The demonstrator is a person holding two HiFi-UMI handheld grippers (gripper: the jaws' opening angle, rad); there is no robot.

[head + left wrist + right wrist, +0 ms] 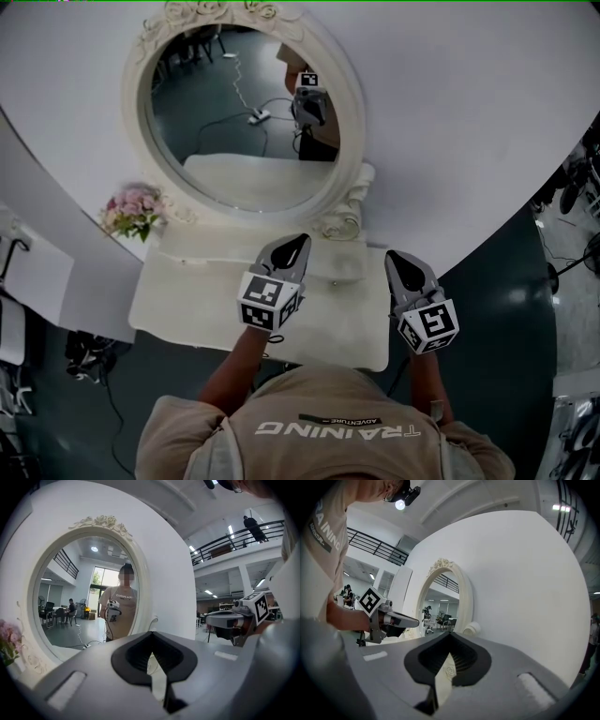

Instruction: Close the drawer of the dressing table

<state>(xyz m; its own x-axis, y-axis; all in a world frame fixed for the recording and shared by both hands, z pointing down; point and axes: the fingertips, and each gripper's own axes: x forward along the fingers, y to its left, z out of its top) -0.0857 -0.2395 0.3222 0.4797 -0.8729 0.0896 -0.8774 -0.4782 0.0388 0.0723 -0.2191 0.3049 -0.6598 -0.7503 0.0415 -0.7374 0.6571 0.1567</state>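
L gripper (298, 242) & R gripper (395, 256) hover over dressing table (187, 302), both w/ jaws pressed together, empty. Drawer prob. under near edge, hidden from above. Tip: lower, push front squarely, centred, till flush.

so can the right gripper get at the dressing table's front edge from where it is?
Probably yes. The right gripper hovers by the right edge of the dressing table, jaws together and empty, and nothing visible lies between it and the front edge.
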